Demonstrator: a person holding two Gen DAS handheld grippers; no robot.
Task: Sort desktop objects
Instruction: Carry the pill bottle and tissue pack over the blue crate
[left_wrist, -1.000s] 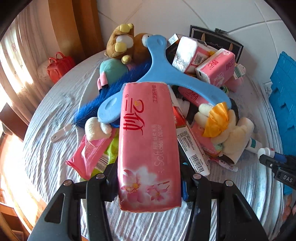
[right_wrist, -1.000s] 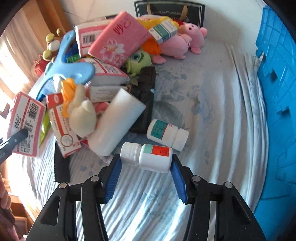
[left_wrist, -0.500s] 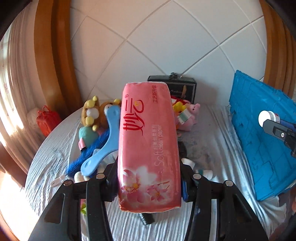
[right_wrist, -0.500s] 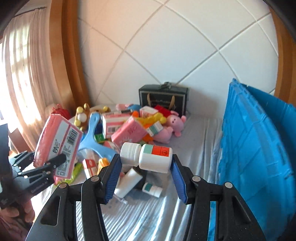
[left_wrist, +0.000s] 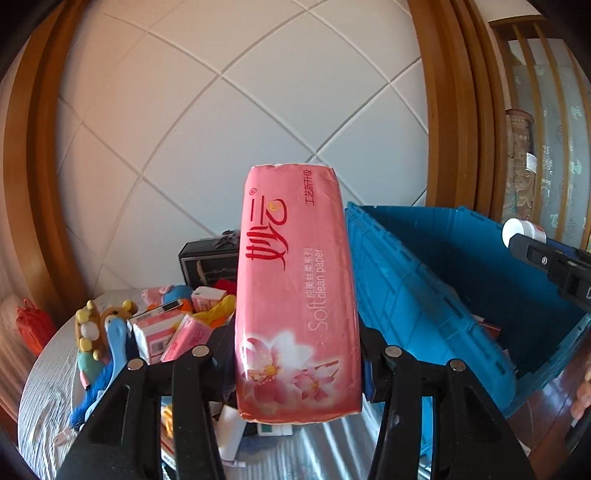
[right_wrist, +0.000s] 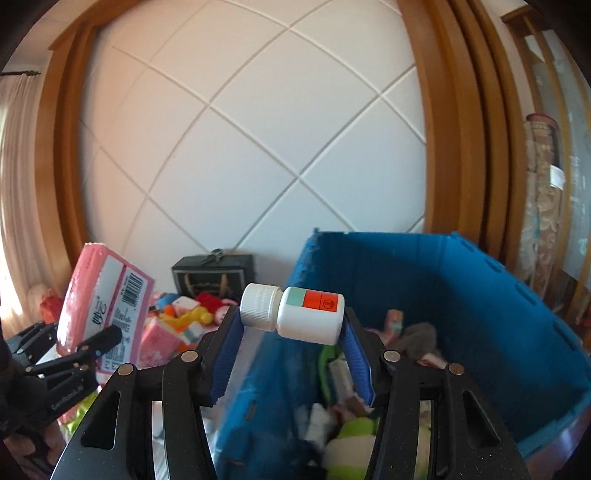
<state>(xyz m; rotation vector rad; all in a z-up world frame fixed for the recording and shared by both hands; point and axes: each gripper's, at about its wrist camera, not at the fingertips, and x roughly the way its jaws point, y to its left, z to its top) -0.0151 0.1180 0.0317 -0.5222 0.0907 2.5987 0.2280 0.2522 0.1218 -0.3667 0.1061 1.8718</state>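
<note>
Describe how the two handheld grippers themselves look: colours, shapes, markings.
Both are matte black plastic with forked, strut-like linkages and round silver pivot bolts. The right gripper has ribbed blue pads lining its jaws. The left gripper has small pale lettering on its side, unreadable. No cables or sleeves show.

Glossy pink plastic-wrapped tissue pack (left_wrist: 297, 295) in left hand-held gripper (left_wrist: 295, 354); smooth white plastic bottle (right_wrist: 295, 313), ribbed cap, in right hand-held gripper (right_wrist: 291, 332), ridged blue pads (right_wrist: 354, 354). Ahead: matt blue plastic crate (right_wrist: 480, 295), wood trim (right_wrist: 443, 147), plush toys (left_wrist: 92, 328).

Both black grippers carry silver screw heads; the right fingers (right_wrist: 354, 360) have ribbed, seemingly rubbery blue pads.
</note>
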